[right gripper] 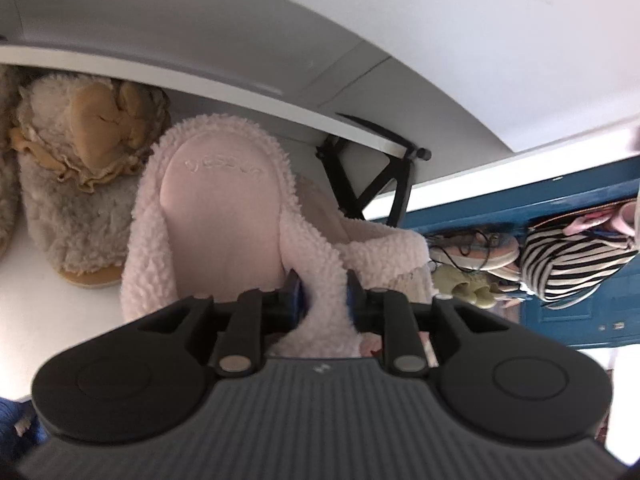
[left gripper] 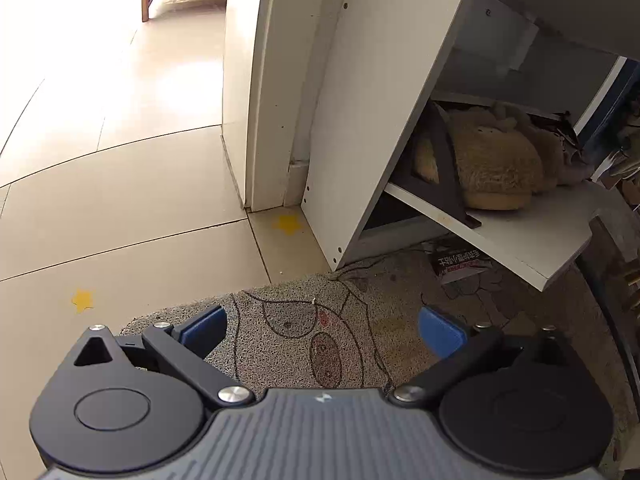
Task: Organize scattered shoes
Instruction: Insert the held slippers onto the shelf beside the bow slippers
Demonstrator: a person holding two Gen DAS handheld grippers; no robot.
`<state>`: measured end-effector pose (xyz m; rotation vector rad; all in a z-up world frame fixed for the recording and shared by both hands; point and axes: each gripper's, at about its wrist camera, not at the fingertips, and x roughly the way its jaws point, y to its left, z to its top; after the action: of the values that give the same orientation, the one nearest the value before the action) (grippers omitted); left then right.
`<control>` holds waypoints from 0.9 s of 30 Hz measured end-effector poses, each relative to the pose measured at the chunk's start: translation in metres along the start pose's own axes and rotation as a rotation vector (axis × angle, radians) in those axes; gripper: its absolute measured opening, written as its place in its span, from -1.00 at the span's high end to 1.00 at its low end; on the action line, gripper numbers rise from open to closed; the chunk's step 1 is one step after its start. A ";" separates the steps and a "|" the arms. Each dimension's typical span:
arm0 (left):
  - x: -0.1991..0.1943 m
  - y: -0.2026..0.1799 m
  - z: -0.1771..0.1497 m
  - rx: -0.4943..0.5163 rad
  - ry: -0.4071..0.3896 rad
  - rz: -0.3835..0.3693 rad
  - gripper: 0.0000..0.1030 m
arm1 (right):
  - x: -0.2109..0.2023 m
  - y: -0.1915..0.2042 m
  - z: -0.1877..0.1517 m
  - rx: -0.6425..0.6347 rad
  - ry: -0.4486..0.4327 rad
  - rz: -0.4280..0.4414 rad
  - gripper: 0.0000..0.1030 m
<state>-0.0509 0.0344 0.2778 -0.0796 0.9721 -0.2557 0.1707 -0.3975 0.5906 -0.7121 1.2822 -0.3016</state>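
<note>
My right gripper is shut on the fluffy side wall of a pink slipper, which lies on the white shelf inside the shoe cabinet. To its left on the same shelf stands a beige fluffy slipper with a bow. My left gripper hangs open over a patterned doormat, nothing between its blue pads. From the left wrist view a tan fluffy slipper shows on the tilted white shelf of the cabinet.
A black bracket holds the shelf at the back right. Beyond it, a blue cabinet with other shoes and a striped cloth. A white cabinet side panel rises ahead of the left gripper. Tiled floor with yellow star stickers lies left.
</note>
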 end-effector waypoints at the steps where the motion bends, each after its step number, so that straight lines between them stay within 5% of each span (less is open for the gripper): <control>1: 0.001 0.001 0.000 -0.006 0.004 0.001 -0.99 | 0.003 0.006 0.003 -0.020 0.009 -0.027 0.57; 4: -0.001 0.002 0.001 -0.004 0.000 -0.002 -0.99 | 0.013 0.016 0.009 -0.047 0.041 -0.081 0.55; 12: -0.006 -0.007 0.004 0.016 -0.014 -0.022 -0.99 | 0.008 -0.003 0.002 0.035 -0.015 -0.037 0.38; 13: -0.008 -0.008 0.004 0.018 -0.018 -0.023 -0.99 | 0.002 -0.010 0.000 0.060 -0.048 -0.035 0.14; 14: -0.008 -0.009 0.005 0.020 -0.021 -0.024 -0.99 | -0.003 -0.016 -0.003 0.085 -0.081 -0.033 -0.31; 16: -0.008 -0.009 0.006 0.018 -0.020 -0.023 -0.99 | -0.015 -0.028 -0.009 0.135 -0.147 -0.029 -0.74; 17: -0.008 -0.010 0.006 0.017 -0.020 -0.025 -0.99 | -0.020 -0.033 -0.012 0.157 -0.181 -0.029 -0.75; 22: -0.014 -0.013 0.006 0.023 -0.032 -0.038 -0.99 | -0.034 -0.021 -0.023 0.180 -0.253 -0.082 -0.42; 24: -0.017 -0.011 0.006 0.027 -0.038 -0.033 -0.99 | -0.052 -0.005 -0.037 0.152 -0.309 -0.001 -0.08; 27: -0.015 -0.007 0.006 0.022 -0.035 -0.024 -0.99 | -0.067 0.011 -0.055 0.139 -0.359 -0.007 0.32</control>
<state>-0.0555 0.0316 0.2948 -0.0760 0.9339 -0.2861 0.0976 -0.3672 0.6288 -0.6193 0.9095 -0.2528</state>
